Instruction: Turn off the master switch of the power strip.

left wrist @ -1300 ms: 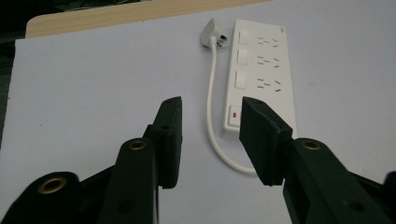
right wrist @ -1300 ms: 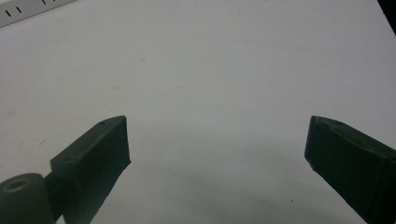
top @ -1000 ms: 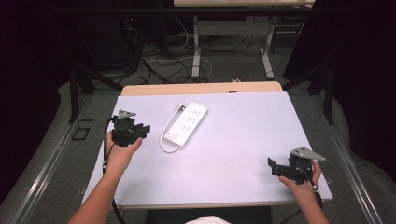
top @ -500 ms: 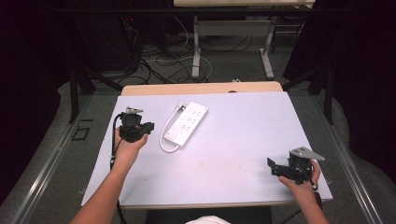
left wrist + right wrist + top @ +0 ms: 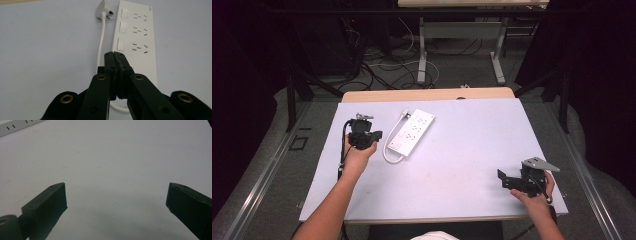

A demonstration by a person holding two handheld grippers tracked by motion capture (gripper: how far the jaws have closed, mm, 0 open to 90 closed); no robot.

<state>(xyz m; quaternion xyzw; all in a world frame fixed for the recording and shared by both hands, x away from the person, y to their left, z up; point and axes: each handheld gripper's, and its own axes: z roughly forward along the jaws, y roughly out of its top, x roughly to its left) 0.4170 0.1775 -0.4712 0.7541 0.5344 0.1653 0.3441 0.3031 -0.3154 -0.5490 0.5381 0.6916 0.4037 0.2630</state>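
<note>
A white power strip is being shown lying flat on the pale tabletop, toward the far left part of it, set at a slant. Its white cable is being seen looping out from the near end and running back along the strip's left side, with the plug lying on the tabletop just beside the far end. In the left gripper view three rows of sockets with rocker switches are being shown on the strip, and the plug is being seen with its pins pointing toward the strip.

The left hand-held gripper is being held by the person's left hand just to the left of the strip, near the cable loop. Its jaws are being pressed together with nothing between them, and in its own view the closed tips are being shown over the near end of the strip; whether they are touching it cannot be told.

The right hand-held gripper is being held by the right hand near the front right corner of the tabletop, well apart from the strip. Its jaws are being held wide apart over bare tabletop, and a corner of the strip is being caught at the top left of the right gripper view
</note>
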